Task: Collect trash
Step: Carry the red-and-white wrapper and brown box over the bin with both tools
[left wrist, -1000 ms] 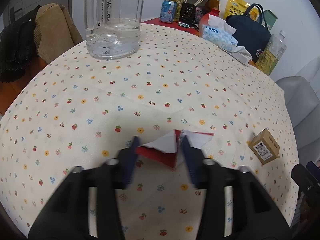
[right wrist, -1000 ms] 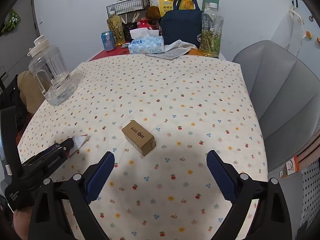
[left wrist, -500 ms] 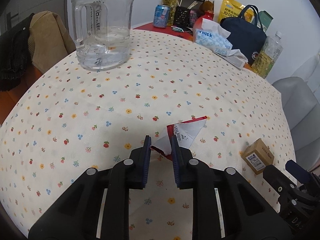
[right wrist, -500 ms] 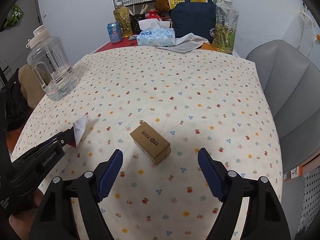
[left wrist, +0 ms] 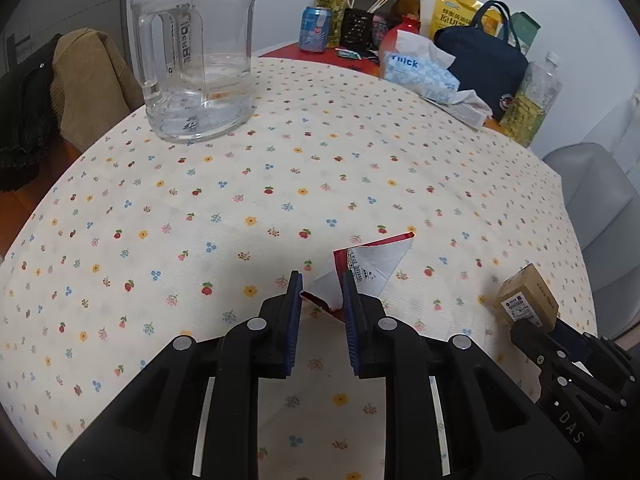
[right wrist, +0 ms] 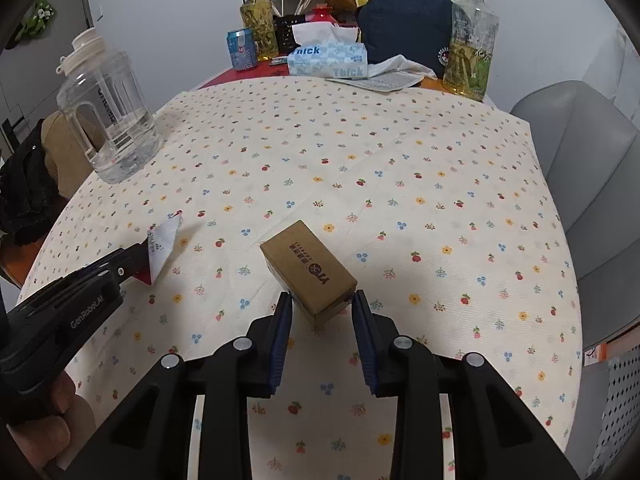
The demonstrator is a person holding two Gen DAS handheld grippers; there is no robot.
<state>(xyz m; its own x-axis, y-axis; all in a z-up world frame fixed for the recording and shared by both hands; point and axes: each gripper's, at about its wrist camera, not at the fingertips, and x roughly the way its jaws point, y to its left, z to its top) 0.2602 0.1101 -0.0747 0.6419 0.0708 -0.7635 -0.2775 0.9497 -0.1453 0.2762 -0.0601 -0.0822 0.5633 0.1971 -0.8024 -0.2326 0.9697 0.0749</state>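
Note:
A red and white wrapper (left wrist: 376,264) hangs pinched by its near corner in my left gripper (left wrist: 322,284), which is shut on it. From the right wrist view the wrapper (right wrist: 162,244) stands tilted up off the flowered tablecloth (right wrist: 400,152), with the left gripper (right wrist: 136,264) at its lower end. A small brown cardboard box (right wrist: 308,264) lies askew on the cloth. My right gripper (right wrist: 322,300) is closing its jaws on the box's near end, and both pads touch its sides. In the left wrist view the box (left wrist: 526,300) sits at the right, at the tip of the right gripper (left wrist: 532,332).
A big clear water jug (left wrist: 196,60) stands at the back left. Behind the cloth are a tissue pack (right wrist: 328,60), a navy bag (right wrist: 404,28), bottles and a can. A grey chair (right wrist: 580,168) is at the right, and jackets (left wrist: 80,80) hang at the left.
The right gripper dropped toward the box and its wide jaws closed onto the near end. The left jaws narrowed onto the wrapper, whose far end now stands off the cloth.

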